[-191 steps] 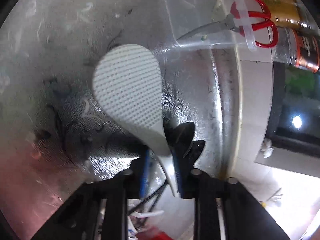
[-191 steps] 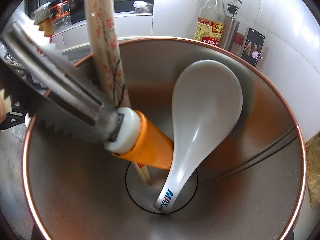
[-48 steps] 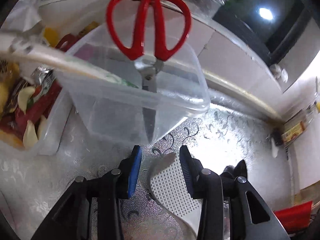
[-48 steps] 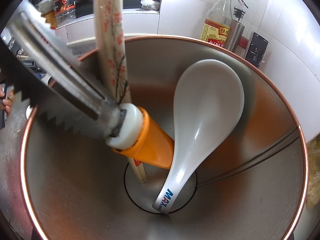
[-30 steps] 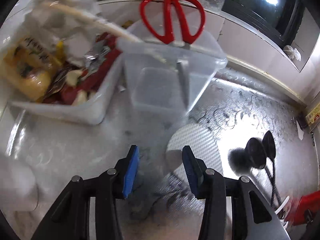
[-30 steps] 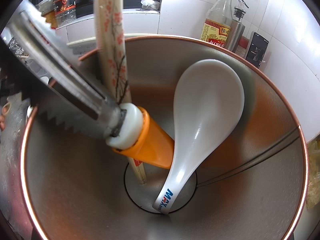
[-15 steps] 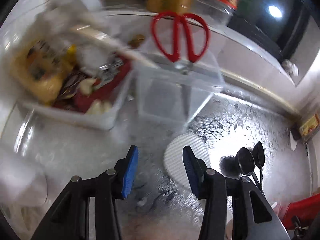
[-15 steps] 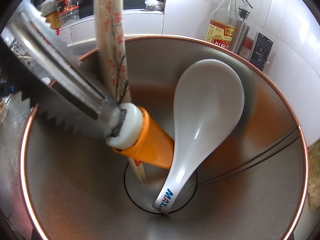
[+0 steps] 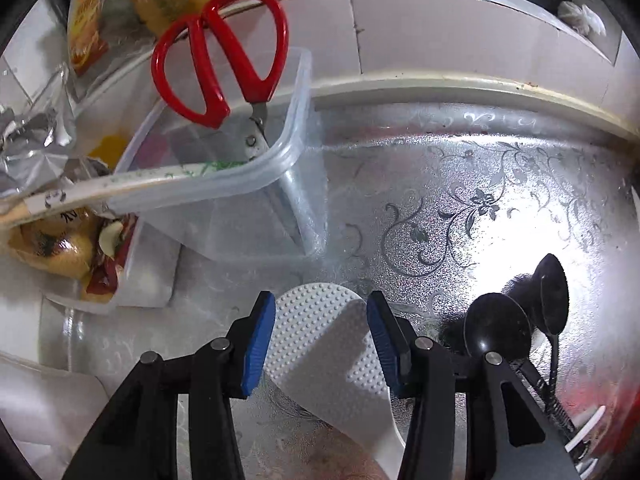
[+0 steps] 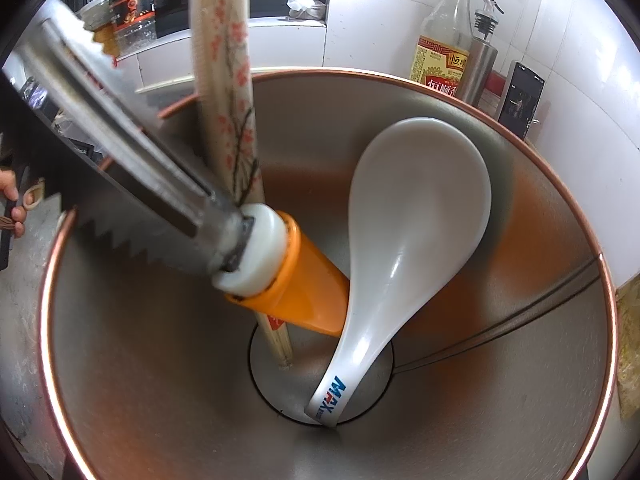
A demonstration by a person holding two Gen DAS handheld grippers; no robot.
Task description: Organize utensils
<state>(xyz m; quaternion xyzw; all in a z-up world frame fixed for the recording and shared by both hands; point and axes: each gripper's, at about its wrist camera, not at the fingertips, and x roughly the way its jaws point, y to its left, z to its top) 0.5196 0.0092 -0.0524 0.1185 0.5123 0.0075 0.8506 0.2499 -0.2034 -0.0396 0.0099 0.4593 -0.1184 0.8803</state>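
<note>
In the left wrist view my left gripper [image 9: 321,344] is open and empty, its blue pads either side of a white dotted rice paddle [image 9: 328,344] lying on the counter below. Red-handled scissors [image 9: 224,60] and a pale chopstick [image 9: 120,184] stand in a clear plastic tub [image 9: 248,184] ahead. Two black spoons [image 9: 516,320] lie to the right. The right wrist view looks into a steel utensil cup [image 10: 520,360] holding a white soup spoon [image 10: 416,208], an orange-handled serrated tool [image 10: 256,256] and patterned chopsticks [image 10: 228,80]. My right gripper's fingers are not in view.
A white tray of packets and garlic [image 9: 80,248] stands left of the tub. A tiled ledge [image 9: 440,36] runs behind the patterned steel counter [image 9: 480,184]. A vinegar bottle [image 10: 444,36], a steel dispenser [image 10: 484,52] and a phone [image 10: 520,100] stand by the wall.
The left gripper let go of the rice paddle, which now lies on the counter. It swung across the tub and tray and has now come in closer to the tub. The right view barely changed.
</note>
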